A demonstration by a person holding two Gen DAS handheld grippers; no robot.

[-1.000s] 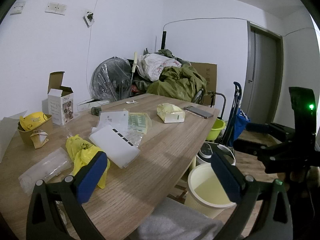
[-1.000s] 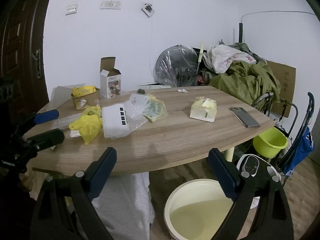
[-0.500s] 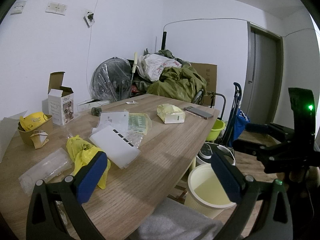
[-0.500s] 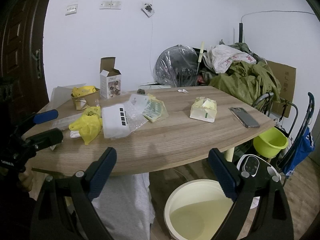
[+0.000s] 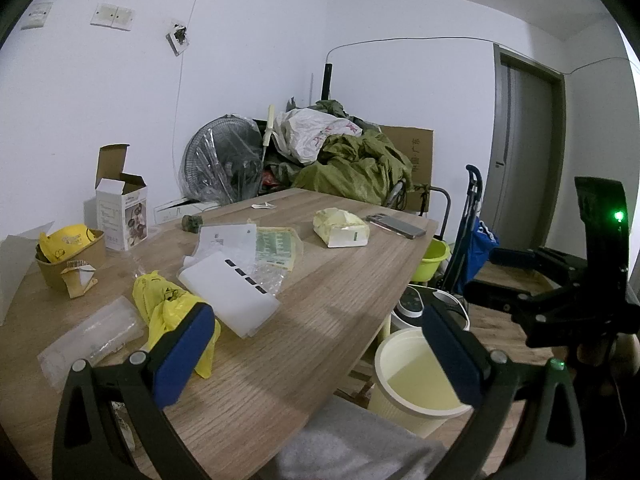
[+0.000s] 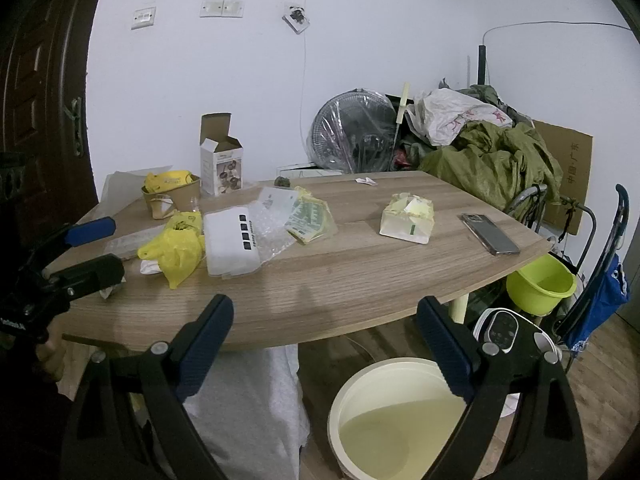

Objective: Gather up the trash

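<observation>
Trash lies on a wooden table (image 5: 320, 300): a crumpled yellow plastic bag (image 5: 168, 304) (image 6: 176, 248), a white foam sheet (image 5: 228, 296) (image 6: 228, 240), bubble wrap with green-printed packets (image 5: 276, 248) (image 6: 308, 216), a clear plastic sleeve (image 5: 92, 336), an open white box (image 5: 120, 212) (image 6: 220, 160) and a brown paper bowl (image 5: 68, 256) (image 6: 172, 192). A cream bin (image 5: 420, 376) (image 6: 400, 420) stands on the floor at the table's near edge. My left gripper (image 5: 316, 344) is open and empty over the near table edge. My right gripper (image 6: 324, 348) is open and empty, above the bin.
A tissue pack (image 6: 408, 216) and a phone (image 6: 490, 234) lie on the table's right side. A fan, bags and green cloth (image 6: 492, 156) are piled behind. A green basin (image 6: 540, 284), a blue trolley (image 6: 600, 292) and a white appliance (image 6: 504, 324) stand on the floor at right.
</observation>
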